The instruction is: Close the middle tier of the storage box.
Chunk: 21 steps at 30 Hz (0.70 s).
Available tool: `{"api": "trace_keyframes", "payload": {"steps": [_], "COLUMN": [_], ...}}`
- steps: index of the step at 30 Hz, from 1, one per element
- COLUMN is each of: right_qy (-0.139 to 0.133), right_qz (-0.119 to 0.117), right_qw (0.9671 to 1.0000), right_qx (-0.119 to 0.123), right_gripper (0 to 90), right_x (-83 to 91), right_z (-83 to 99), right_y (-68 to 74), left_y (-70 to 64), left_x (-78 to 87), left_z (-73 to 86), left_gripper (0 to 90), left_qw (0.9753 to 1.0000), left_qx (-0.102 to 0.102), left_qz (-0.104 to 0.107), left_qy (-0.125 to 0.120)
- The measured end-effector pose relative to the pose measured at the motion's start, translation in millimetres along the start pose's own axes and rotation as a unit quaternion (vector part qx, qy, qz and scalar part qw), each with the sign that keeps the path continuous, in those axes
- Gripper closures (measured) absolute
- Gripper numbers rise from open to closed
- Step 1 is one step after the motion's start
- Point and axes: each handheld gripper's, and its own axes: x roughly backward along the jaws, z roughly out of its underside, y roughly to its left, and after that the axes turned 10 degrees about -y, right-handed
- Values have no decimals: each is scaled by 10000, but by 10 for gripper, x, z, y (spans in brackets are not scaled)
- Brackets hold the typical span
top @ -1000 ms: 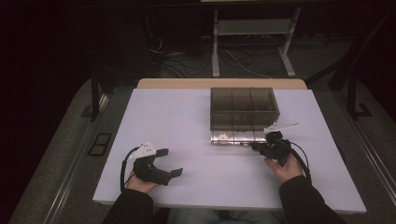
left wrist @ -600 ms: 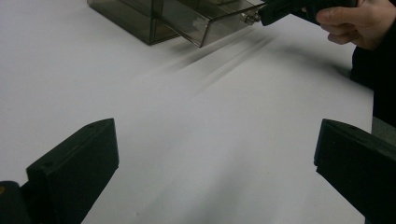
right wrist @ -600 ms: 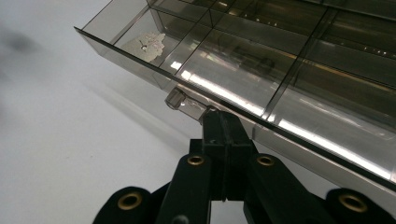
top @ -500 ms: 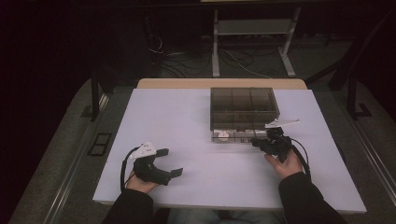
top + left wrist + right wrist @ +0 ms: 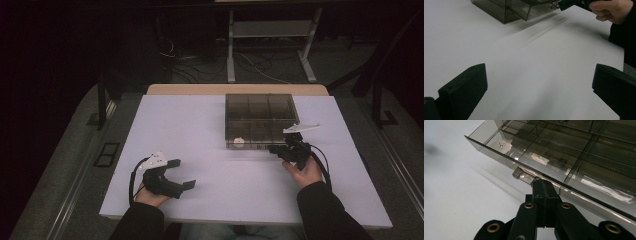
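- A smoked clear plastic organizer box [image 5: 260, 120] is set on the white counter [image 5: 200, 130], toward the far side and right of the middle; its inside is divided into square compartments.
- At the near wall of the box a shallow tray or front panel [image 5: 506, 150] is seen standing slightly out toward the person; whether it slides or hinges cannot be told. A pale scrap [image 5: 503, 145] lies in its left compartment.
- The right gripper [image 5: 289, 148] is held at that near edge, and in the right gripper view its fingers [image 5: 543, 192] are pressed together, pinched on the small clear pull tab [image 5: 522, 175] that juts from the lip, or just beside it; no gap is visible between them.
- The deciding relation: the box lies directly ahead of the right fingers, with its long front edge running across them, so any pull is judged to run straight back toward the person, square to that edge.
- The left gripper [image 5: 176, 175] is rested low on the counter near the person's left, well apart from the box; its fingers [image 5: 465, 87] are spread wide with nothing between them.
- From the left gripper view the box [image 5: 509, 8] lies far ahead and to the right, so the right hand [image 5: 304, 170] is plainly the nearer, and the left is judged free to steady the box body if it shifts.
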Motion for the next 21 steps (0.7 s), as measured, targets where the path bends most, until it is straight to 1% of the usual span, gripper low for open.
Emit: {"api": "trace_keyframes", "payload": {"steps": [9, 17, 21], "right_qy": [-24, -38, -20], "right_qz": [49, 13, 45], "right_qw": [10000, 9998, 9999], "right_qx": [-78, -169, -162], "right_gripper": [891, 891, 891], "right_x": [-30, -53, -73], "right_z": [-9, -12, -40], "right_y": [-55, -97, -105], "left_y": [1, 2, -1], "left_x": [0, -1, -1], "left_z": [1, 1, 1], "left_gripper": [0, 0, 0], "left_qw": [10000, 10000, 10000], "left_qx": [4, -4, 9], "left_qz": [1, 6, 4], "left_qy": [0, -1, 7]}}
